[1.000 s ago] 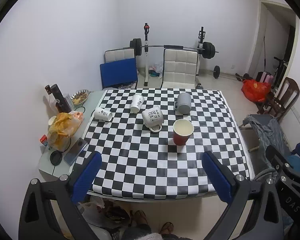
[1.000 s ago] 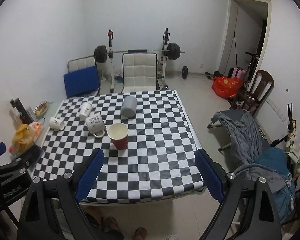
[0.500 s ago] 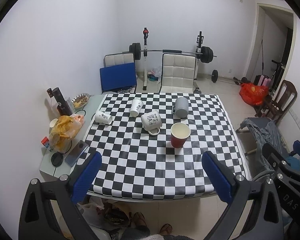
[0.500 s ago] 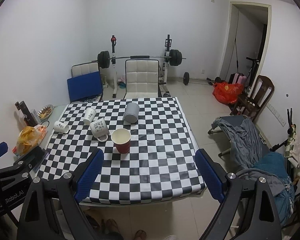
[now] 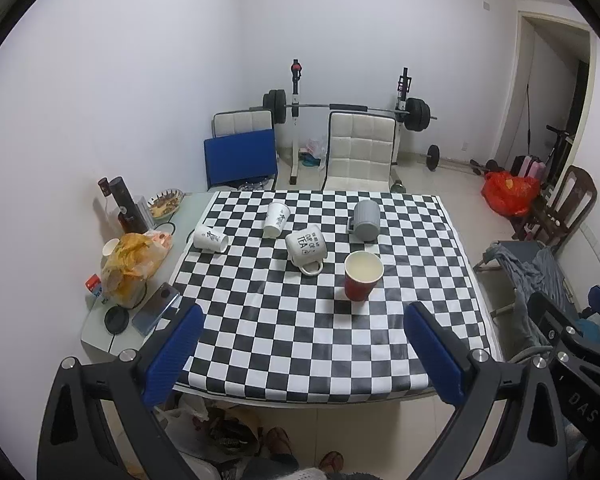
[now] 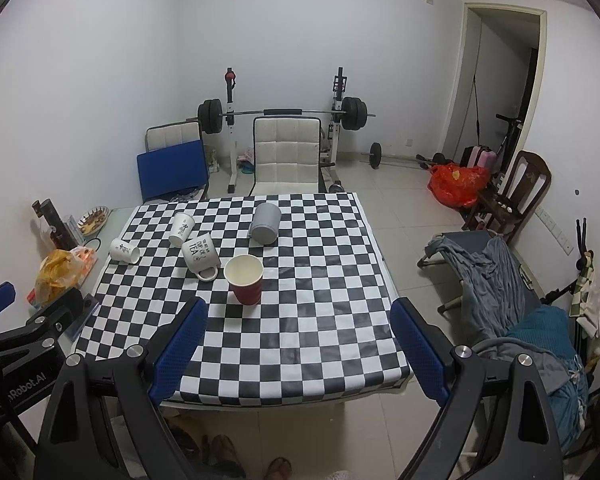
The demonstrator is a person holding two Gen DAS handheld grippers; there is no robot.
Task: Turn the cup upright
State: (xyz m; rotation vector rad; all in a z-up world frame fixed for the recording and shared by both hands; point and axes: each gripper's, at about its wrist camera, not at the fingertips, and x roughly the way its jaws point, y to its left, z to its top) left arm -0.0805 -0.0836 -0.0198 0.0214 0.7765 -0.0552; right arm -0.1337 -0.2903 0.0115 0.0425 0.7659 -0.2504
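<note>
A checkered table [image 5: 300, 340] [image 6: 300, 340] holds several cups. A red paper cup [image 5: 362, 276] [image 6: 244, 280] stands upright. A white "cup of tea" mug [image 5: 306, 246] [image 6: 201, 254] sits mouth down, tilted. A grey mug [image 5: 367, 216] [image 6: 265, 223] stands mouth down. One white paper cup [image 5: 277, 219] [image 6: 181, 229] is mouth down and another [image 5: 210, 238] [image 6: 124, 250] lies on its side. My left gripper [image 5: 300, 354] and right gripper [image 6: 298, 344] are both open and empty, held back from the table's near edge.
A side table [image 5: 116, 332] at the left carries a food bag [image 5: 130, 260], a phone [image 5: 156, 314], bottles and a plate. A white chair [image 5: 358, 152], a barbell rack [image 5: 340, 108] and a blue chair [image 5: 240, 156] stand behind. A cot with clothes [image 6: 500, 280] is at the right.
Both grippers have drawn back and up from the table, so the table looks smaller and farther. The cups have not moved. Both stay open.
</note>
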